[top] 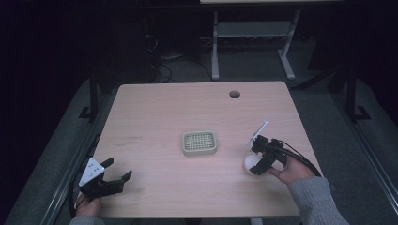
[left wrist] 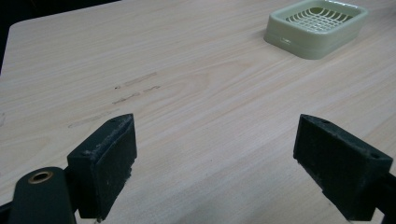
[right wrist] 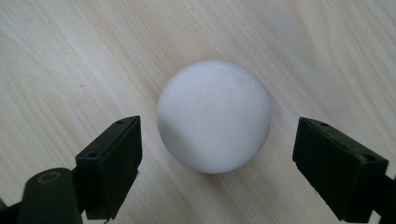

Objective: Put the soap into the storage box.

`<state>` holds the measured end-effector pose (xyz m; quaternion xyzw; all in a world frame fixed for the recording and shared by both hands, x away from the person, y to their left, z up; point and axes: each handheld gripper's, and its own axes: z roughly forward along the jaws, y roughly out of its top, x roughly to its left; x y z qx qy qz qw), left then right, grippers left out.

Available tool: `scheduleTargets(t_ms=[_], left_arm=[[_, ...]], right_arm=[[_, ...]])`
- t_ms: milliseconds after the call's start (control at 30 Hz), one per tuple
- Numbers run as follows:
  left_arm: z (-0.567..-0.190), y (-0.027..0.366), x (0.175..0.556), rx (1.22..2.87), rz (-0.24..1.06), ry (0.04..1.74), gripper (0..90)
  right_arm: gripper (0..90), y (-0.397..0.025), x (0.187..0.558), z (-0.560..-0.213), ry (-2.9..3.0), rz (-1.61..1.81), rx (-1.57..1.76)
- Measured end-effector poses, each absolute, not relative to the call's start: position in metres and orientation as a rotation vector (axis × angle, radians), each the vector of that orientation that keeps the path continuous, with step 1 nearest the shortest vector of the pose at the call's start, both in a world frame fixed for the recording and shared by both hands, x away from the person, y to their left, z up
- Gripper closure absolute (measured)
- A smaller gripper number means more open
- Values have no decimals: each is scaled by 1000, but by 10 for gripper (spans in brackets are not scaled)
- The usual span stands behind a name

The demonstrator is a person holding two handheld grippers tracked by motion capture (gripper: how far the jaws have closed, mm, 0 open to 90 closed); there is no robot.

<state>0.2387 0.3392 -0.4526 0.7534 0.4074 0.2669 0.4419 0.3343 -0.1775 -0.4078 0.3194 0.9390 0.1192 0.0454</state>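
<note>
A smooth white ball point(right wrist: 214, 122) lies on the wooden table point(top: 164, 108), between the wide-spread jaws of the right gripper point(right wrist: 219, 163) and touching neither. The left gripper point(left wrist: 217, 154), also spread wide, holds nothing, with a pale green soap dish point(left wrist: 316, 27) well ahead to its right.

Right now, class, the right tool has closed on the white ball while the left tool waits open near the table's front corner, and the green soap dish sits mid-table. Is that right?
Not quite. The right tool is open: in the right gripper view its jaws stand apart on either side of the white ball without touching it. The left tool is open, and the green soap dish sits mid-table.
</note>
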Motion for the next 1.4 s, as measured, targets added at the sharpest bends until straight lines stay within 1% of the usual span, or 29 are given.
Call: scheduleTargets(t_ms=[667,967,1033,1400], left_arm=[[-453,338,240,1865,658,1007,129],[-453,338,239,1859,661,1008,129],[-453,338,239,1857,658,1011,129],[-452,338,239,1856,659,1009,129]], right_arm=[[153,-159,348,-430,2932,218,958],[170,-154,350,-433,2938,169,935],[187,-154,350,-434,2939,162,929],[197,-153,351,-435,2942,136,933]])
